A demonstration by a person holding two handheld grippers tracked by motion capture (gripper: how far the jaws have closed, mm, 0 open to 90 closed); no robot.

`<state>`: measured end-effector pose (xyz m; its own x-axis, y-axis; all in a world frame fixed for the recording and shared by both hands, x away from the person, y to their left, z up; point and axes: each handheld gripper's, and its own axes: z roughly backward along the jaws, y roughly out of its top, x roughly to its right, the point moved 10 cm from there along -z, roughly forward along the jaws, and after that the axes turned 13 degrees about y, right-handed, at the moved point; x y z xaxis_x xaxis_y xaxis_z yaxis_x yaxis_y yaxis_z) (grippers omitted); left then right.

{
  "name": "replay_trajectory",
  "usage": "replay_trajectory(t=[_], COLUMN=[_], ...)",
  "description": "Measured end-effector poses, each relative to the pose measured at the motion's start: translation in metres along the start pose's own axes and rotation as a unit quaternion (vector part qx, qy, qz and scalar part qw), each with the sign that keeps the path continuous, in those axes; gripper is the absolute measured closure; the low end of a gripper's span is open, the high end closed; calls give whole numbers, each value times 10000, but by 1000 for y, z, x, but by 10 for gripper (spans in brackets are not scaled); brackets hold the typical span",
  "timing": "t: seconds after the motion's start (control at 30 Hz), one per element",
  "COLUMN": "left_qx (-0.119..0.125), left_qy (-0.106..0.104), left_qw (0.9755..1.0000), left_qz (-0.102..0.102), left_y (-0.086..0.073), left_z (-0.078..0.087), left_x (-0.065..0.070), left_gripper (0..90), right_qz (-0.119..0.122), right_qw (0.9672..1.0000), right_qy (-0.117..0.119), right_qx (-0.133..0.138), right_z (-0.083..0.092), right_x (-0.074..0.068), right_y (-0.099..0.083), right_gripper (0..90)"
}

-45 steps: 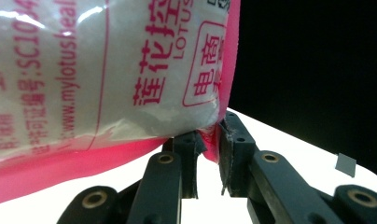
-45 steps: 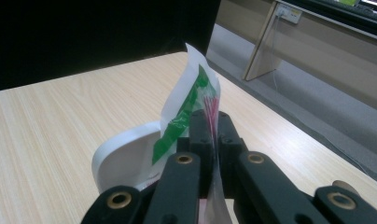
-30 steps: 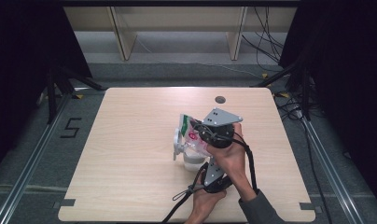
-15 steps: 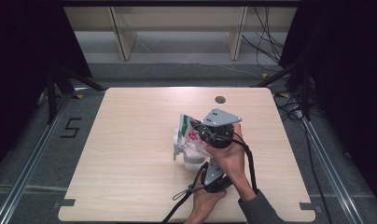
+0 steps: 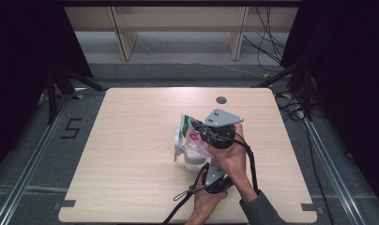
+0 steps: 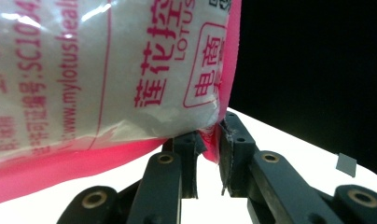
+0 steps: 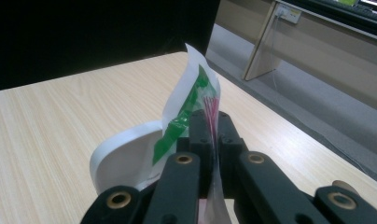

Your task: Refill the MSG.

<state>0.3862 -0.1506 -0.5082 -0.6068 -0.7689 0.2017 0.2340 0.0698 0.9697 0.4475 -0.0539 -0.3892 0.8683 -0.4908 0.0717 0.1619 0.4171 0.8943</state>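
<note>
A clear plastic bag [image 5: 189, 129] of white powder with pink and green print hangs tilted over a white cup [image 5: 186, 156] with a handle, near the middle of the table. My right gripper [image 7: 213, 125], under its grey plate, is shut on the bag's [image 7: 194, 93] thin sealed edge. The white cup [image 7: 123, 161] sits just beyond its jaws. My left gripper [image 6: 210, 140] comes up from below and pinches the pink bottom corner of the bag [image 6: 107, 70]. Both hands are close together at the table's front right.
The light wooden table [image 5: 131, 140] has a small dark round hole [image 5: 221, 100] near its far edge. Black cables trail from the grippers toward the front edge. Shelving legs and floor cables lie beyond the table.
</note>
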Motion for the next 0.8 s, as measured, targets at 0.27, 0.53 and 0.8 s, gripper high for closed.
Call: replay_trajectory(t=[0.27, 0.53, 0.8], left_qx=[-11, -26, -19], left_qy=[-8, -39, -76], left_qw=[10000, 10000, 10000], left_qz=[-26, -7, -10], left_y=[-1, -1, -1], left_z=[0, 0, 0], left_x=[0, 1, 1], left_gripper=[780, 780, 780], right_qz=[8, 60, 47], right_qw=[10000, 9999, 10000], right_qy=[-34, -95, -60], right_qx=[-42, 2, 0], right_z=[0, -1, 1], right_x=[1, 2, 3], right_y=[-1, 0, 0], right_gripper=[891, 890, 890])
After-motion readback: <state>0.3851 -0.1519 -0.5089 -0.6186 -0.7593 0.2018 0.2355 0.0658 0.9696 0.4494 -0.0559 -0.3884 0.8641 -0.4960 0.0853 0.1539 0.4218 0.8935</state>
